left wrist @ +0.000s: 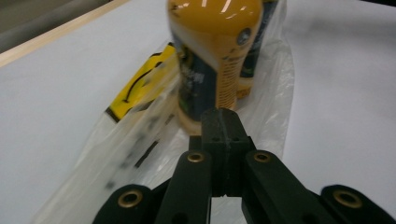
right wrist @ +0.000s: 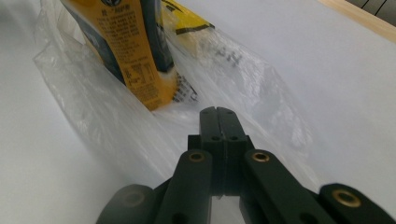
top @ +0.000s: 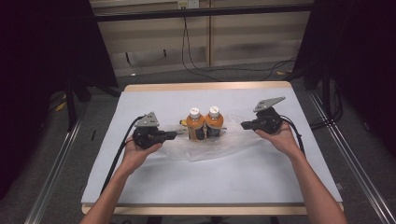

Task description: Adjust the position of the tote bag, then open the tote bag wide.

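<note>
Standing upright inside clear plastic bag (top: pixel 219 144): two orange bottles (top: pixel 195 125); both hand-held grippers' jaws together, empty.

Both forearms reach in from below; the left gripper (top: pixel 173 135) and right gripper (top: pixel 243 125) point toward each other, each with jaws pressed fully together.

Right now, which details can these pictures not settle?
- Bottle top: cut off by the upper edge, left gripper view.
- Label print: too small, blurred, right gripper view.
- Whether either claw pinches the bag: clear film, jaws meet, cannot tell.
- Yellow strip: smeared.
</note>
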`<state>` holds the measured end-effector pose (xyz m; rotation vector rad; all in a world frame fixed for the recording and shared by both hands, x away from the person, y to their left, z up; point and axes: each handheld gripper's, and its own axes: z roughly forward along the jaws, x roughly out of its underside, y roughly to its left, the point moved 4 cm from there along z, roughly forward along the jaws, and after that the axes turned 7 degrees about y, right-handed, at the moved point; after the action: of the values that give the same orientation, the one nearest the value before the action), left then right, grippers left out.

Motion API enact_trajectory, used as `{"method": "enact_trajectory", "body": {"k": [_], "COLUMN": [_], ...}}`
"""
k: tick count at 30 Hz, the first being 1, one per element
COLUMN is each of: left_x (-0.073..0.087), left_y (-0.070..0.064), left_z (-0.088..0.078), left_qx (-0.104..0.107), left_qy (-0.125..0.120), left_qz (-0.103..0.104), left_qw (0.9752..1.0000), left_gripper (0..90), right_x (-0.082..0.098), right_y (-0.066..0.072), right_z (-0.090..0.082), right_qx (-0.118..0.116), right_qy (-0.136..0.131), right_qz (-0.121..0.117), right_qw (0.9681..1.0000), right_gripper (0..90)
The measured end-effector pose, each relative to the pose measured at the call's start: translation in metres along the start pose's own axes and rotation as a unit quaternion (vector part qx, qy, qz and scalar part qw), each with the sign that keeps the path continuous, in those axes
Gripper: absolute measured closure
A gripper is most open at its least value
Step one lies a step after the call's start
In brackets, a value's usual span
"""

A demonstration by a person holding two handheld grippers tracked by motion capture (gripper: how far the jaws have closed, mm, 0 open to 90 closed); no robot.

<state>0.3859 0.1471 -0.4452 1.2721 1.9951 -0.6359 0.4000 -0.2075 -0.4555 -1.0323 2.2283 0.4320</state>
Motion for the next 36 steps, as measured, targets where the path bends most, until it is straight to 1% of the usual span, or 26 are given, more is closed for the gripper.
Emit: {"method": "enact_trajectory", "body": {"k": [1, 5, 8, 9, 10, 11, 12, 13, 14, 15, 16, 18, 19, 20, 21, 22, 23, 24, 26, 27, 28, 30, 32, 34, 35, 36], "left_x": [-0.002, -0.012, -0.019, -0.02, -0.022, -0.024, -0.025, -0.026, -0.027, -0.029, -0.03, -0.031, -0.031, -0.031, -0.03, -0.029, -0.027, -0.025, -0.022, -0.019, -0.018, -0.014, -0.012, -0.011, -0.009, -0.008], "left_y": [-0.004, -0.017, -0.023, -0.025, -0.027, -0.03, -0.032, -0.035, -0.036, -0.038, -0.039, -0.039, -0.039, -0.039, -0.039, -0.039, -0.039, -0.039, -0.039, -0.039, -0.039, -0.04, -0.04, -0.04, -0.04, -0.042], "left_z": [0.005, 0.024, 0.037, 0.04, 0.045, 0.051, 0.054, 0.059, 0.062, 0.065, 0.068, 0.073, 0.074, 0.076, 0.078, 0.081, 0.084, 0.087, 0.091, 0.093, 0.094, 0.1, 0.102, 0.101, 0.102, 0.103], "left_qx": [0.004, 0.016, 0.029, 0.029, 0.031, 0.034, 0.035, 0.033, 0.03, 0.031, 0.026, 0.025, 0.02, 0.021, 0.023, 0.021, 0.021, 0.015, 0.014, 0.01, 0.009, 0.005, 0.002, 0.006, 0.0, 0.001], "left_qy": [0.003, 0.021, 0.018, 0.023, 0.025, 0.031, 0.03, 0.035, 0.037, 0.039, 0.037, 0.039, 0.041, 0.041, 0.039, 0.04, 0.053, 0.06, 0.061, 0.063, 0.07, 0.082, 0.079, 0.086, 0.083, 0.084], "left_qz": [0.002, 0.025, 0.029, 0.035, 0.038, 0.043, 0.042, 0.048, 0.051, 0.046, 0.048, 0.047, 0.047, 0.046, 0.041, 0.044, 0.047, 0.05, 0.049, 0.048, 0.051, 0.053, 0.057, 0.06, 0.061, 0.062], "left_qw": [1.0, 0.9993, 0.999, 0.9987, 0.9985, 0.998, 0.9981, 0.9977, 0.9976, 0.9977, 0.9978, 0.9978, 0.9978, 0.9979, 0.9981, 0.998, 0.9973, 0.9968, 0.9968, 0.9968, 0.9963, 0.9952, 0.9952, 0.9945, 0.9947, 0.9946], "left_gripper": [90.0, 90.0, 90.0, 90.0, 90.0, 90.0, 90.0, 90.0, 90.0, 90.0, 90.0, 90.0, 90.0, 90.0, 90.0, 90.0, 90.0, 90.0, 90.0, 90.0, 90.0, 90.0, 90.0, 90.0, 90.0, 90.0], "right_x": [-0.002, -0.012, -0.016, -0.018, -0.019, -0.022, -0.025, -0.028, -0.032, -0.034, -0.037, -0.041, -0.043, -0.044, -0.045, -0.045, -0.045, -0.043, -0.041, -0.04, -0.038, -0.037, -0.036, -0.034, -0.034, -0.034], "right_y": [0.002, 0.009, 0.01, 0.011, 0.011, 0.01, 0.011, 0.011, 0.013, 0.014, 0.017, 0.019, 0.02, 0.02, 0.02, 0.02, 0.018, 0.016, 0.016, 0.015, 0.014, 0.013, 0.011, 0.009, 0.009, 0.007], "right_z": [0.003, 0.014, 0.021, 0.023, 0.025, 0.027, 0.03, 0.033, 0.037, 0.04, 0.045, 0.054, 0.058, 0.061, 0.064, 0.067, 0.07, 0.074, 0.08, 0.082, 0.086, 0.091, 0.096, 0.102, 0.103, 0.104], "right_qx": [-0.004, -0.014, -0.016, -0.015, -0.012, -0.017, -0.019, -0.018, -0.024, -0.024, -0.025, -0.026, -0.027, -0.033, -0.032, -0.033, -0.031, -0.034, -0.038, -0.033, -0.038, -0.036, -0.041, -0.038, -0.043, -0.04], "right_qy": [0.001, 0.002, 0.003, 0.01, 0.01, 0.01, 0.012, 0.015, 0.015, 0.016, 0.023, 0.03, 0.032, 0.036, 0.037, 0.038, 0.042, 0.045, 0.051, 0.056, 0.061, 0.066, 0.067, 0.073, 0.07, 0.065], "right_qz": [-0.001, -0.004, -0.004, -0.005, -0.006, -0.006, -0.006, -0.007, -0.007, -0.009, -0.012, -0.016, -0.016, -0.017, -0.017, -0.014, -0.013, -0.007, -0.001, -0.003, -0.001, -0.001, 0.005, 0.011, 0.014, 0.02], "right_qw": [1.0, 0.9999, 0.9999, 0.9998, 0.9999, 0.9998, 0.9997, 0.9997, 0.9996, 0.9996, 0.9994, 0.9991, 0.999, 0.9986, 0.9986, 0.9986, 0.9986, 0.9984, 0.998, 0.9979, 0.9974, 0.9972, 0.9969, 0.9966, 0.9965, 0.9969], "right_gripper": [90.0, 90.0, 90.0, 90.0, 90.0, 90.0, 90.0, 90.0, 90.0, 90.0, 90.0, 90.0, 90.0, 90.0, 90.0, 90.0, 90.0, 90.0, 90.0, 90.0, 90.0, 90.0, 90.0, 90.0, 90.0, 90.0]}}
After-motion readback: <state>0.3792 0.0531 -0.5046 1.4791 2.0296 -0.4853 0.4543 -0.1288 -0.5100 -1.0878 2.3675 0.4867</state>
